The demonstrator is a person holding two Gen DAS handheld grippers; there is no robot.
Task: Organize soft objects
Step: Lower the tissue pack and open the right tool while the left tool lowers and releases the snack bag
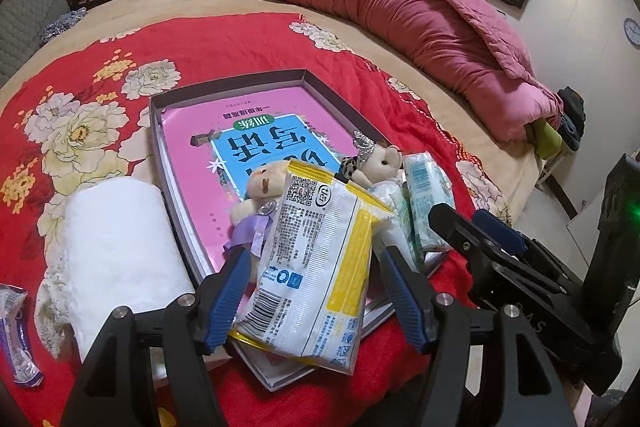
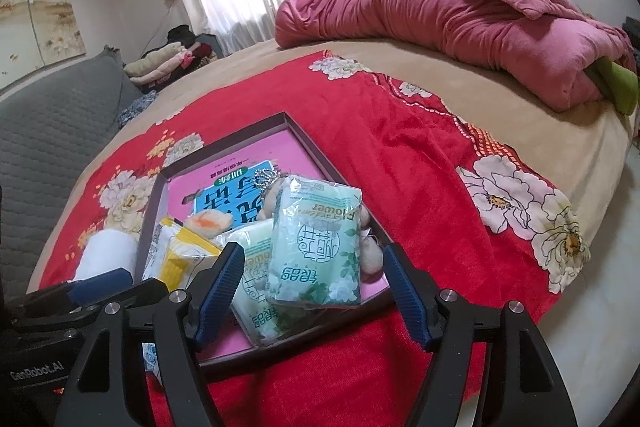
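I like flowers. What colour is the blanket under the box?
Red with white and yellow flowers, the blanket shows best in the left wrist view.

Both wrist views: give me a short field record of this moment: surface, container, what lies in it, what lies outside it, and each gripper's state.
surface: bed with red floral blanket
container: shallow open box, pink book lying flat inside
in box: yellow-white packet, two green tissue packs, two small plush bears
outside box: white towel roll to the box's left
left gripper: open, jaws either side of the yellow-white packet, no visible squeeze
right gripper: open, green tissue packs between jaws, pads clear
background: folded pink quilt
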